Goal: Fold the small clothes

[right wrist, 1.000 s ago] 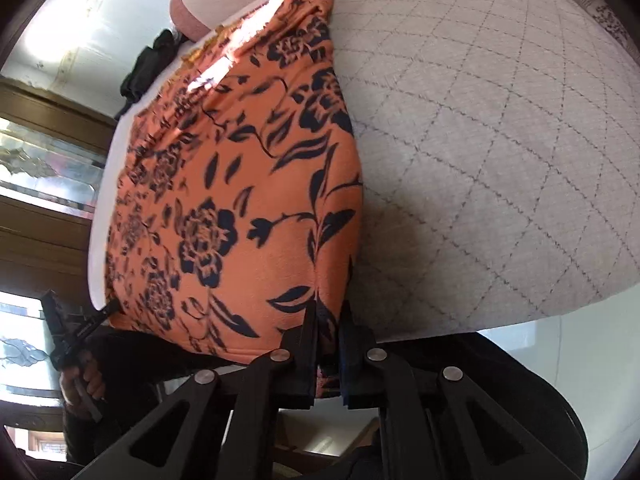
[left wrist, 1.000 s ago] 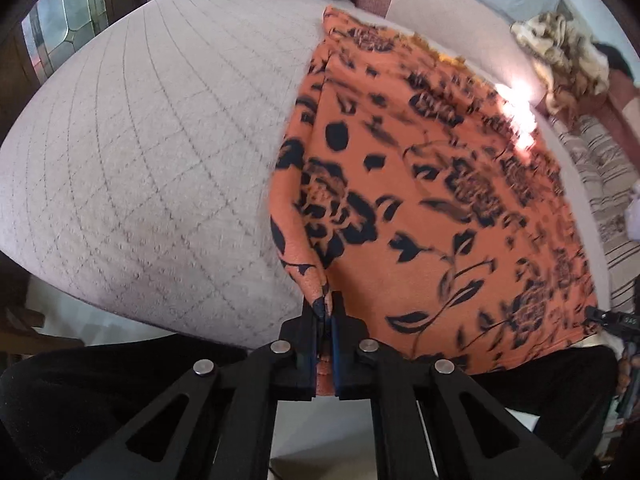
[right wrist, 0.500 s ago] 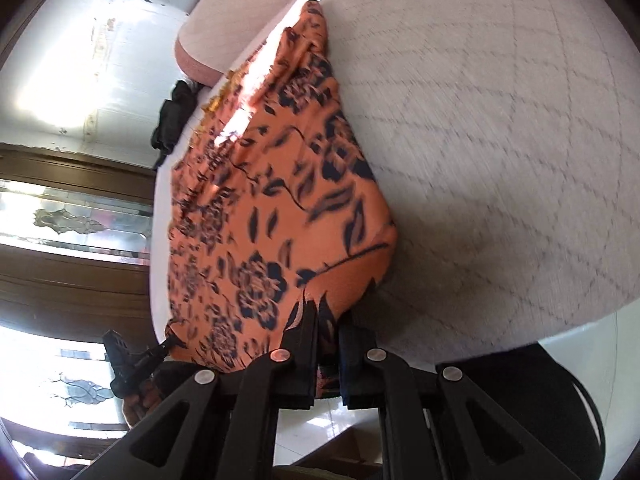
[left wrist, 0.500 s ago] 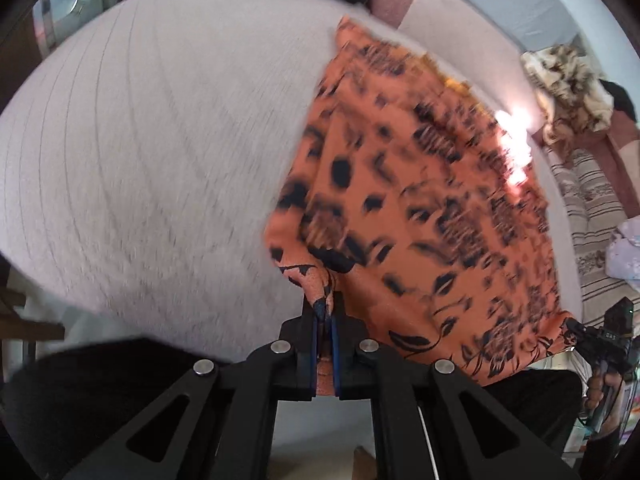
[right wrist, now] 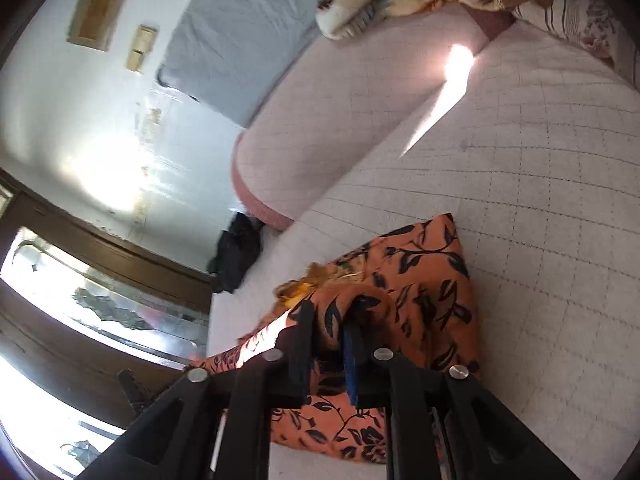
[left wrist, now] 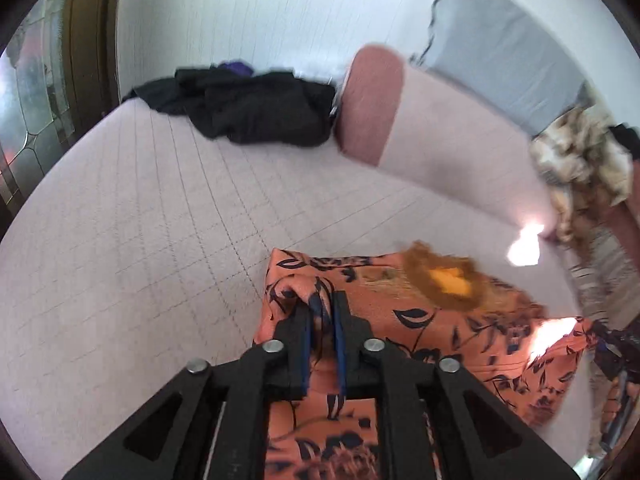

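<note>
An orange garment with a dark floral print lies folded over on the quilted pale bed. My left gripper sits at its left corner, jaws slightly parted with a fold of the cloth between them. My right gripper sits at the garment's right corner, jaws parted with a bunched fold between them. An orange-yellow neckline patch shows on the garment's far side.
A pile of black clothes lies at the far left of the bed. A pink bolster runs along the back. A brown patterned cloth and a striped cloth lie at the right. A grey pillow leans on the wall.
Both grippers have carried the near hem forward across the bed, folding the garment over onto its far half. The jaws, tightly shut before, now stand a little apart around the cloth.
</note>
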`<state>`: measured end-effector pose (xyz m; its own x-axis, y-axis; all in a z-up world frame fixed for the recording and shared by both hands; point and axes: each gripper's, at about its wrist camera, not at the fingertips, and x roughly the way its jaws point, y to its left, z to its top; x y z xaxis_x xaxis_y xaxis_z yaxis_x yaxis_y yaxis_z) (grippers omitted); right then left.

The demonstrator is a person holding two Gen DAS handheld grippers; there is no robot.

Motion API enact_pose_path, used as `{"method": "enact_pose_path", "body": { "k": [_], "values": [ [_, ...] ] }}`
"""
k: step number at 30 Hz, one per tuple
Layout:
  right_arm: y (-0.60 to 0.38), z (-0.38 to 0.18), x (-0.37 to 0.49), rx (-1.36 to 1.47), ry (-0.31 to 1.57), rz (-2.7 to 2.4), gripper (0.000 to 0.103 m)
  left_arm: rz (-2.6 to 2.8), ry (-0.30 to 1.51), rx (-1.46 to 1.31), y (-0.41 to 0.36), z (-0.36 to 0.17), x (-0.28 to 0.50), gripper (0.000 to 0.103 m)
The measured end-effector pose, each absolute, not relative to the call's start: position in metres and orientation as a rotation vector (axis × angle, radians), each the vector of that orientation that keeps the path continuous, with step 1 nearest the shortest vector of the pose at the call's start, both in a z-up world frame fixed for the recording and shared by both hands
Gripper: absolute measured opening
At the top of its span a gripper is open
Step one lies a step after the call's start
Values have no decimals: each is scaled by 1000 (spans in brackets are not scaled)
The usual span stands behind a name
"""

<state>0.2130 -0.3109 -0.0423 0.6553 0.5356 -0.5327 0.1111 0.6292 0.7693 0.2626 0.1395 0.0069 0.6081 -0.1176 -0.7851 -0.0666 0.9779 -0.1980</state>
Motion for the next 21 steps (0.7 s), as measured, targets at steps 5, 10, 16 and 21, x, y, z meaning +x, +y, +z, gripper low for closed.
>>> {"method": "enact_pose_path", "body": {
  "k": [5,10,16,21],
  "values": [
    [-318,-81,207,853,848,164,78,47,923,-224,176,-19,260,35],
    [-310,-85,168,683,909,175,78,88,850,-309,218,-3,205,63],
    [-291,-109,163,591,1014,239,78,-77,1008,-240,193,-46,173,63],
    [-269,-117,182,537,1032,206,78,-63,1025,-160,160,-69,194,62]
  ]
}}
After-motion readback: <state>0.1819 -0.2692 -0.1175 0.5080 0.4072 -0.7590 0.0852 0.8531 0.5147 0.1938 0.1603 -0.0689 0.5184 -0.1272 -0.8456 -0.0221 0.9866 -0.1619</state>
